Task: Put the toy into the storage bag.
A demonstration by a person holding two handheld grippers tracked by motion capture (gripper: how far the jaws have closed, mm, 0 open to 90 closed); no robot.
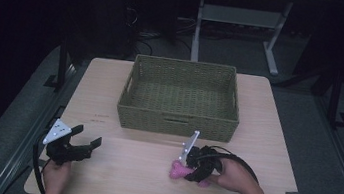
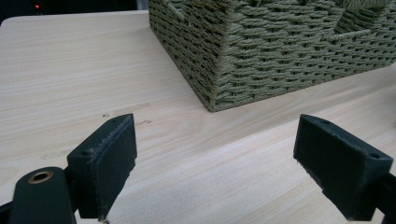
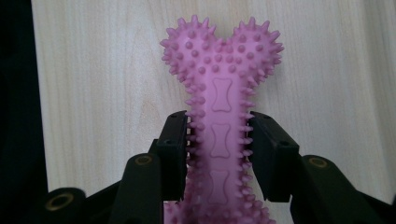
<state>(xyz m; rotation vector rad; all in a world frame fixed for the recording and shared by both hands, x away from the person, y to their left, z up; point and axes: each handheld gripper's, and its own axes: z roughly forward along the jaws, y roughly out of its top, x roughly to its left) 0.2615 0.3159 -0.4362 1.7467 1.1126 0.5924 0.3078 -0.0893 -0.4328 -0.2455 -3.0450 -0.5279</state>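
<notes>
Right gripper (image 3: 218,140): pinching a pink spiky rubber bone-shaped chew toy (image 3: 219,93) across its narrow shaft, one black pad against each studded side. Knobbed heart-like end of the toy poking out past the jaw tips; other end running back between the jaws toward the gripper body. Toy lying flat over the pale wooden table top (image 3: 107,93), long axis in line with the jaws. From above: same right gripper (image 1: 186,168) down low near the table's front edge, tilted over, grey three-cornered plate up top, black cable looping behind it, right hand (image 1: 232,175) wrapped round the grip; pink toy (image 1: 178,171) peeking out on the gripper's left side, resting on the table (image 1: 275,141).

Left gripper (image 2: 215,154): spread wide, nothing between the pads, just bare wood beneath. Ahead of its jaws and slightly to the right, a corner of the olive-green woven rectangular basket (image 2: 261,56), apart from the jaw tips. From above: left gripper (image 1: 87,142) near the table's front left, held by the left hand (image 1: 56,175), well apart from the right one. Basket (image 1: 177,120) beyond both grippers, front wall just past the right gripper's plate.
</notes>
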